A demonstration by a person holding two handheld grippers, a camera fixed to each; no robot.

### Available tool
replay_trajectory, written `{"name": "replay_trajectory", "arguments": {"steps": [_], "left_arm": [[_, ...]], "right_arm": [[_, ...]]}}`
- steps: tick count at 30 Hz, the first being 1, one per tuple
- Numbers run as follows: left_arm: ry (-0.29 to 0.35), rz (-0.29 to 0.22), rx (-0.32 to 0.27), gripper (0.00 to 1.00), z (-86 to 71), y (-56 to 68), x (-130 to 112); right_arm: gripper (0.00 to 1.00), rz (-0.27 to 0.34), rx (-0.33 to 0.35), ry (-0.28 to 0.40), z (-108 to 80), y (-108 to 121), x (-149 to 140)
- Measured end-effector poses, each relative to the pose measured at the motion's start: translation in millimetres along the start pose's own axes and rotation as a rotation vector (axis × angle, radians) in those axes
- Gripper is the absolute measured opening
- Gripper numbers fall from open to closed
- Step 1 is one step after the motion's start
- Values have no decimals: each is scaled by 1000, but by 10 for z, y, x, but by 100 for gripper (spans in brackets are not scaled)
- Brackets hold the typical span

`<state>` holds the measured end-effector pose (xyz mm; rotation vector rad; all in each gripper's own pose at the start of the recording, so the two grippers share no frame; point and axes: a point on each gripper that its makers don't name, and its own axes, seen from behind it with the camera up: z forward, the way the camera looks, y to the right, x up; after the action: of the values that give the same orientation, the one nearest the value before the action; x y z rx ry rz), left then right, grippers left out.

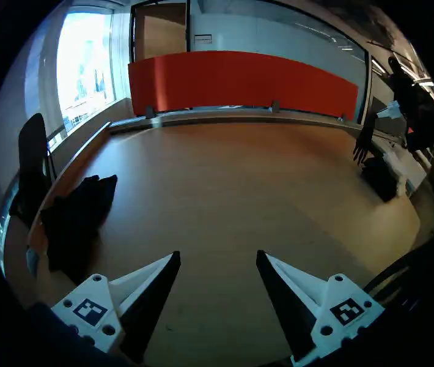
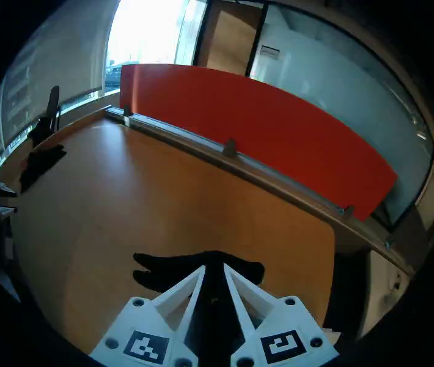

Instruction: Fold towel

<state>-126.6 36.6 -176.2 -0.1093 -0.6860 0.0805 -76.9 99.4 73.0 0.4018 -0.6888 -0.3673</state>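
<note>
Left gripper fingers are standing wide apart over bare desk. Right gripper fingers are sitting nearly together, with the dark towel at their tips, well short of the red partition. Can't tell if they're clamping it. A dark cloth heap is lying off the partition's left end.

On the table the towel lies at 6 o'clock in the right gripper view, pinched between the right gripper's fingers; a cloth heap sits at 10 o'clock, a divider behind at 12 o'clock
</note>
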Motion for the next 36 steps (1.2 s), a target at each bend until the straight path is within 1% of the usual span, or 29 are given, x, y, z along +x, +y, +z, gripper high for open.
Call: {"name": "replay_trajectory", "arguments": {"steps": [5,13,20,27,36], "left_arm": [[-2,5,-5,92,11,44,12],[-4,15,-13,92,23,107,42],[-4,27,-19,92,25,147,78],[-10,35,-24,92,20,190,63],[-20,46,-29,92,32,233,45]], "right_arm": [[5,12,-21,-24,-58,192,-121],[5,33,-40,-46,-143,338,-330],[5,60,-56,-70,-262,466,-609],[5,82,-73,-112,-409,520,-1001],[5,126,-101,-156,-549,510,-1483]]}}
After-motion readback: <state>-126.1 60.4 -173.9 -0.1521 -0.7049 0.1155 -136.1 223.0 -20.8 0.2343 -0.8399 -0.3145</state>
